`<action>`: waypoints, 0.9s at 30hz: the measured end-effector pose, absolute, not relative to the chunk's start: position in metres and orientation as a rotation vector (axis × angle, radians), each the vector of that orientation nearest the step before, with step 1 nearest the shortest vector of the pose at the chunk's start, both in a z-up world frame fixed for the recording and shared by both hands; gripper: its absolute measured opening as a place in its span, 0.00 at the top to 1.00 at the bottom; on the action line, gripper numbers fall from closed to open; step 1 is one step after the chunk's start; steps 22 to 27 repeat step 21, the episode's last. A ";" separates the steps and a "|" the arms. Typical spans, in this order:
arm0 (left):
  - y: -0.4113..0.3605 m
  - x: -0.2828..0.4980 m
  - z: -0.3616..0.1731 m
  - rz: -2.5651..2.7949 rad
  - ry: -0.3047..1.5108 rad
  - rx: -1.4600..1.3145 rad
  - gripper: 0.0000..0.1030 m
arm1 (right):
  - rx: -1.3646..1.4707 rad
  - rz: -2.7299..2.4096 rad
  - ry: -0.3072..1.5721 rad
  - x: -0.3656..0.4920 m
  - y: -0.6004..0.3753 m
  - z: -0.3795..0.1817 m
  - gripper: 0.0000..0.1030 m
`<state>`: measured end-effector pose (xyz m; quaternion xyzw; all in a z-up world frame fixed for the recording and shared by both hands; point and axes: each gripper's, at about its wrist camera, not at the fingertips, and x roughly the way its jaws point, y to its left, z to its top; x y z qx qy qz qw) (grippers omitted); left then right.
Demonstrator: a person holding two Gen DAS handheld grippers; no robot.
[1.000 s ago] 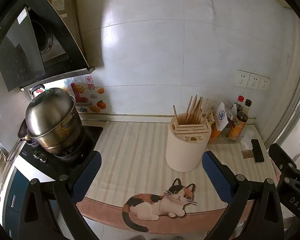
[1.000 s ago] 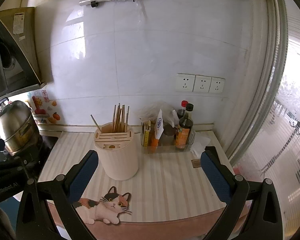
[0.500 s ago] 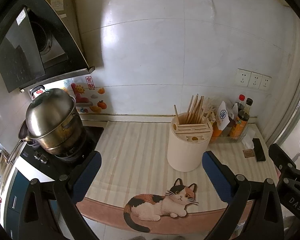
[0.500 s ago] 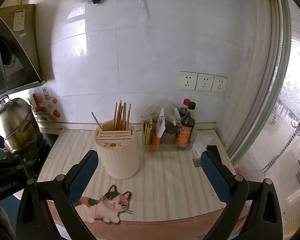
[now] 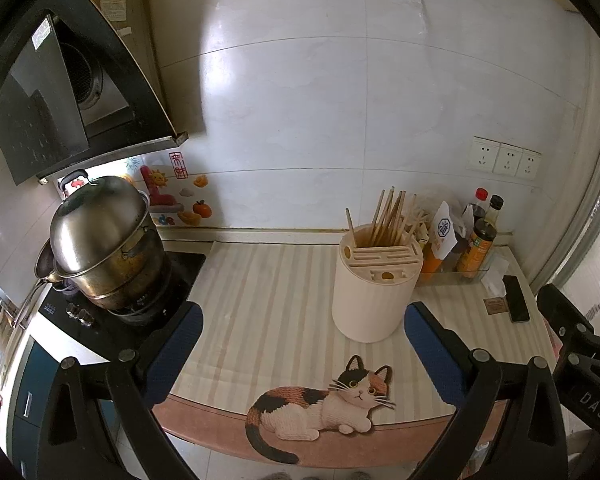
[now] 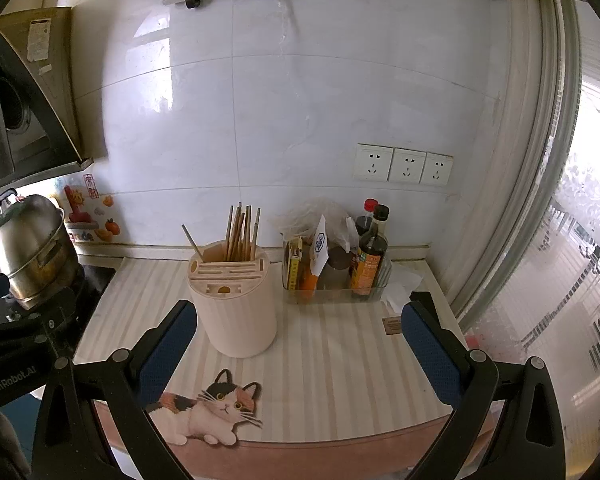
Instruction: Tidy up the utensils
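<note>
Chopsticks (image 6: pixel 242 232) stand bundled in the rear compartment of the cream utensil holder (image 6: pixel 234 304), centre of the right wrist frame, on the striped tabletop (image 6: pixel 332 360). Long axes run near vertical, tips fanned upward; one stick (image 6: pixel 191 241) leans toward the upper left, apart from the bundle. Left gripper (image 5: pixel 300 356) and right gripper (image 6: pixel 298 354): both wide open, empty, held short of the holder. Step in hand, as judged: approach, nothing yet grasped. Next move likely calls for closing on the stray stick near its top and righting it. Condiment tray (image 6: pixel 336 280) sits just beside the holder.
</note>
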<state>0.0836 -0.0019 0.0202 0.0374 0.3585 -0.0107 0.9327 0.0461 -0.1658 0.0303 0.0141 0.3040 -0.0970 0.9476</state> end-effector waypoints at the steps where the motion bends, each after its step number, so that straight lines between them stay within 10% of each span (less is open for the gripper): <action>1: -0.001 0.084 0.020 -0.021 0.733 0.077 0.00 | 0.030 -0.196 0.620 0.046 -0.166 0.030 0.00; 27: -0.004 0.084 0.022 -0.029 0.722 0.073 0.00 | 0.022 -0.192 0.606 0.046 -0.170 0.032 0.00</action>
